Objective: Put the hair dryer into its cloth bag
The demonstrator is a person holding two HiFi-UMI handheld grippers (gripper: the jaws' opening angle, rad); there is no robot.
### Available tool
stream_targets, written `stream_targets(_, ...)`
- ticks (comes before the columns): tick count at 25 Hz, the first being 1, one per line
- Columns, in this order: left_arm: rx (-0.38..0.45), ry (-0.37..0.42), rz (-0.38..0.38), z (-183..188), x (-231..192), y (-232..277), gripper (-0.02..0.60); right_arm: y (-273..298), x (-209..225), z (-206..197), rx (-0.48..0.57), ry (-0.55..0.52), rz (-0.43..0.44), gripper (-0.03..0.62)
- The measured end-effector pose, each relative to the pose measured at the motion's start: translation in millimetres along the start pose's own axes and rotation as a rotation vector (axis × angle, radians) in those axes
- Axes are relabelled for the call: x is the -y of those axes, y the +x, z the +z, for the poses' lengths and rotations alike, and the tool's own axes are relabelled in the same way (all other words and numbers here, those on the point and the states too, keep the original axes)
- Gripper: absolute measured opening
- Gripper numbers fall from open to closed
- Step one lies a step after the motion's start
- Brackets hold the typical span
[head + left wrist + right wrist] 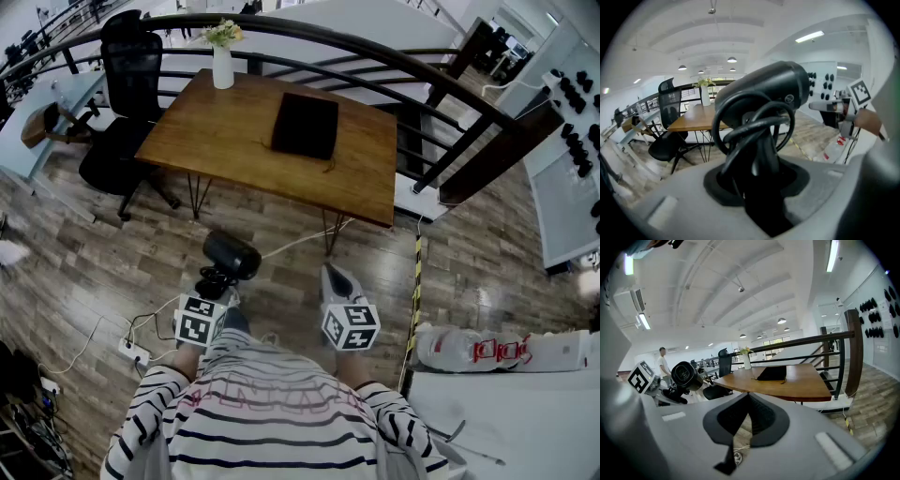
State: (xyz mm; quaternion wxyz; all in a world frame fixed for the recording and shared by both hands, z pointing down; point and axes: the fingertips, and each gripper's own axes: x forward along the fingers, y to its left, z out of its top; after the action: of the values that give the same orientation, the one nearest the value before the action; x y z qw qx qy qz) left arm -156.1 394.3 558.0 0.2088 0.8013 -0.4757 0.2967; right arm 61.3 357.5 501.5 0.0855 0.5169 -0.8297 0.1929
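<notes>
Clutching the hair dryer [764, 91], left claw [757, 180] faces the bag [305, 125] at twelve o'clock; right claw [749, 414] clenched empty; looped cord [740, 133] could snag.

We see a black hair dryer [232, 255], a black cloth bag [306, 125], a warm brown wood-grain bench [234, 131], a white vase [222, 67] and a black chair [131, 66]. The left gripper [217, 284] and the right gripper [332, 278] look pale grey to us, black inside the jaws, each with a cube patterned in black-and-white squares. We find the floor [487, 253] in grey-brown planks, crossed by yellow-and-black striped tape [415, 291], and the shirt [272, 422] white with dark stripes.
</notes>
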Motion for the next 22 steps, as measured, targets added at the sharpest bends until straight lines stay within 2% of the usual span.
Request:
stream_targets(8,-0.012,-0.007,0.002,3.3,-5.4,10.5,0.153,7.2,5.2,16.3,0.061,-0.013,0.006,-0.002)
stream_targets(12,-0.009,0.001,-0.01,13.2,-13.2,24.6,0.153,18.8,13.3,25.5,0.087,-0.027,-0.018,-0.002)
stream_targets(20,-0.004,0.029,-0.04,61.8,-47.4,70.3,0.153,66.3,36.2,53.2,0.091,-0.024,-0.05,0.006)
stream_targets(22,-0.004,0.032,-0.049,76.3,-56.0,84.3,0.153,81.0,44.5,62.1,0.089,-0.024,-0.056,0.026)
